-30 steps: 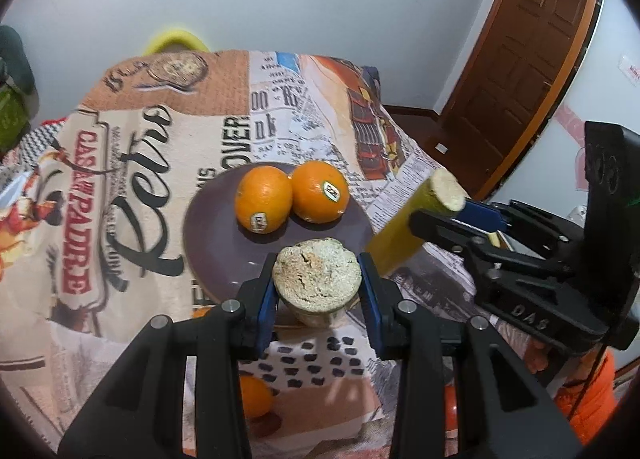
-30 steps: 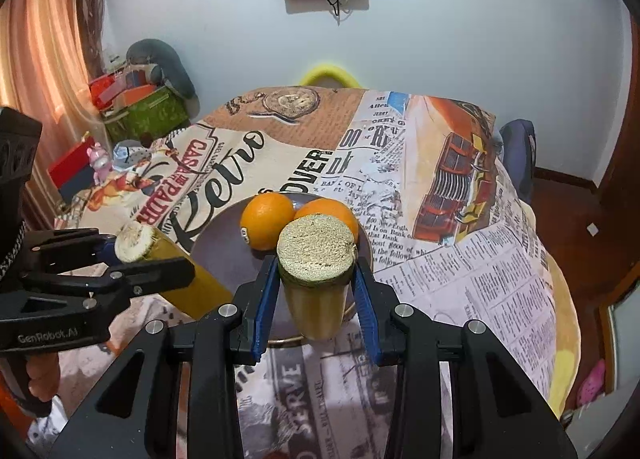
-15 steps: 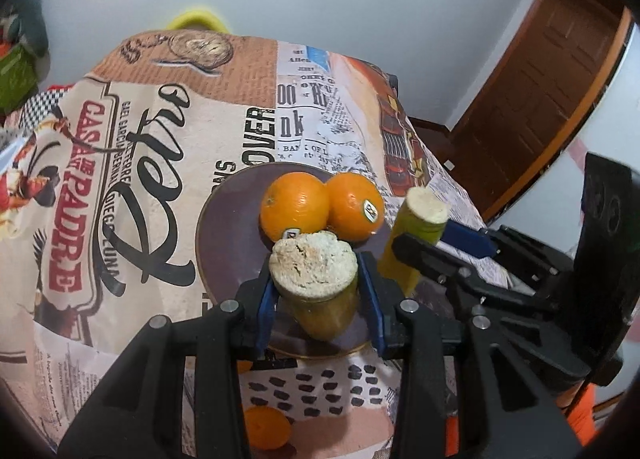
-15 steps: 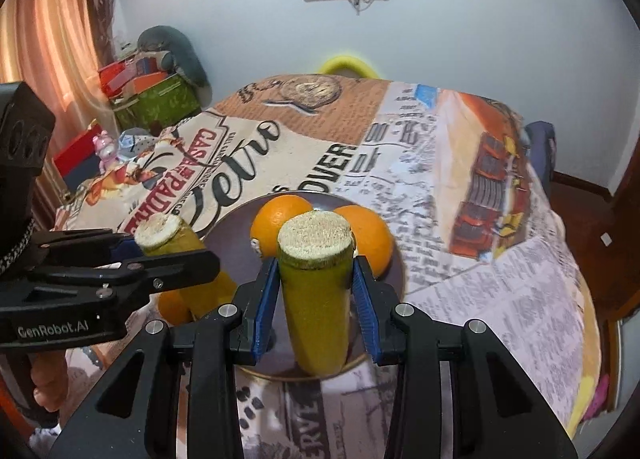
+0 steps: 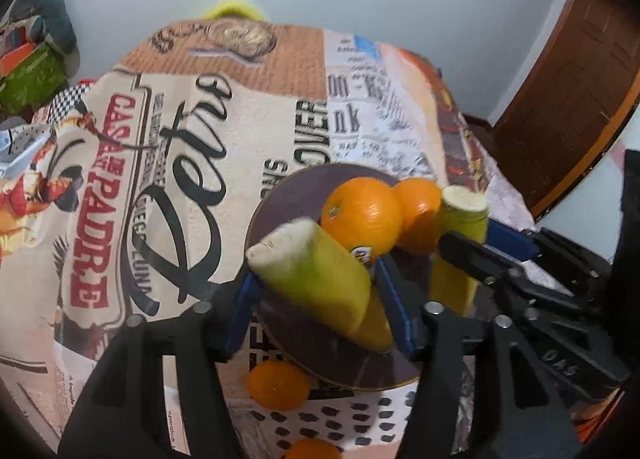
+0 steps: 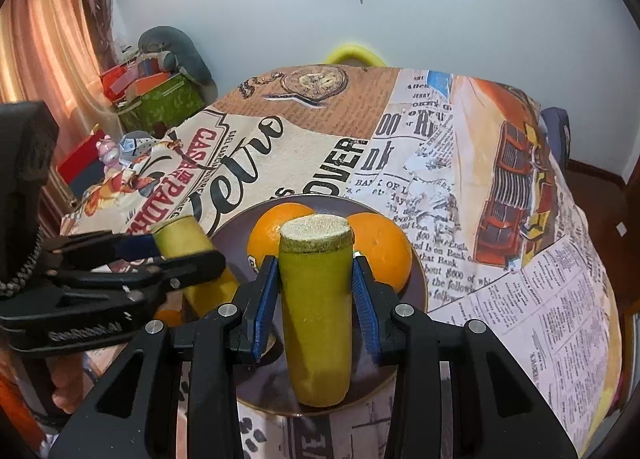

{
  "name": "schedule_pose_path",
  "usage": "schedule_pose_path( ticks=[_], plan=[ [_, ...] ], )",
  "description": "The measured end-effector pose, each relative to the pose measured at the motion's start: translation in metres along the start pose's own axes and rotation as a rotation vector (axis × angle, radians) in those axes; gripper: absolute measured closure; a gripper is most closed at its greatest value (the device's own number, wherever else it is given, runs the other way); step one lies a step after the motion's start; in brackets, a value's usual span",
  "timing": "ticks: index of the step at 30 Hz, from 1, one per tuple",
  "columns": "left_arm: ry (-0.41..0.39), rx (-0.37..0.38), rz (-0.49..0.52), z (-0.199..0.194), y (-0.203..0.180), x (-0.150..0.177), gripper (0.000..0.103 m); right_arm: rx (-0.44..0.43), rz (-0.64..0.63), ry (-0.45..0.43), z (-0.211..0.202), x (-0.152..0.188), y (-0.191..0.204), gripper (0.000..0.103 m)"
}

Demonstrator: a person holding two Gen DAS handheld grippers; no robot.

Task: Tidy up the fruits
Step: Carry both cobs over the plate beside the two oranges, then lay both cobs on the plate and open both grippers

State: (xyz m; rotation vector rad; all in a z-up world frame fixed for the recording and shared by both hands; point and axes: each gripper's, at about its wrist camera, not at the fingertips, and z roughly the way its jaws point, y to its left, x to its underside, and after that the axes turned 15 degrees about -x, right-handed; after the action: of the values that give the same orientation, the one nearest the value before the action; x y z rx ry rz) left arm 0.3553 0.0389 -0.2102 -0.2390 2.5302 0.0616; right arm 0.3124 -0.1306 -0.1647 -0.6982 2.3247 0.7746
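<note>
A dark purple plate (image 5: 280,199) (image 6: 420,287) holds two oranges (image 5: 362,215) (image 6: 380,249). In the left wrist view a yellow-green cut fruit piece (image 5: 316,279) leans tilted between the fingers of my left gripper (image 5: 320,307), its base on the plate; the jaws stand apart and one pad looks clear of it. My right gripper (image 6: 316,299) stands open around a second yellow-green piece (image 6: 316,319) that rests upright on the plate, with gaps at both pads. That piece also shows in the left wrist view (image 5: 460,243).
Two loose oranges (image 5: 278,385) lie on the printed tablecloth (image 5: 180,179) near the plate's front edge. A yellow chair back (image 6: 352,55) stands behind the table. Boxes and a green bag (image 6: 160,99) sit at far left. A wooden door (image 5: 572,79) is at right.
Both grippers came down over the plate. The right jaws opened and left their piece upright. The left jaws opened and their piece tipped over to the left.
</note>
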Motion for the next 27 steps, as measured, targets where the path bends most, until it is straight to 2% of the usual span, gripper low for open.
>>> schedule_pose_path(
  ticks=[3, 13, 21, 27],
  plan=[
    [0.017, 0.010, 0.006, 0.007, 0.001, 0.002, 0.045, -0.001, -0.014, 0.004, 0.003, 0.000, 0.001, 0.069],
    [-0.031, -0.029, 0.042, -0.009, -0.001, 0.005, 0.043, 0.011, -0.034, 0.024, 0.002, 0.002, 0.007, 0.069],
    [-0.090, -0.049, 0.057, -0.047, 0.002, 0.015, 0.043, 0.023, -0.008, -0.014, -0.033, 0.013, 0.019, 0.067],
    [-0.148, -0.052, 0.068, -0.092, 0.006, 0.027, 0.041, 0.037, 0.001, -0.049, -0.064, 0.025, 0.040, 0.065]
  ],
)
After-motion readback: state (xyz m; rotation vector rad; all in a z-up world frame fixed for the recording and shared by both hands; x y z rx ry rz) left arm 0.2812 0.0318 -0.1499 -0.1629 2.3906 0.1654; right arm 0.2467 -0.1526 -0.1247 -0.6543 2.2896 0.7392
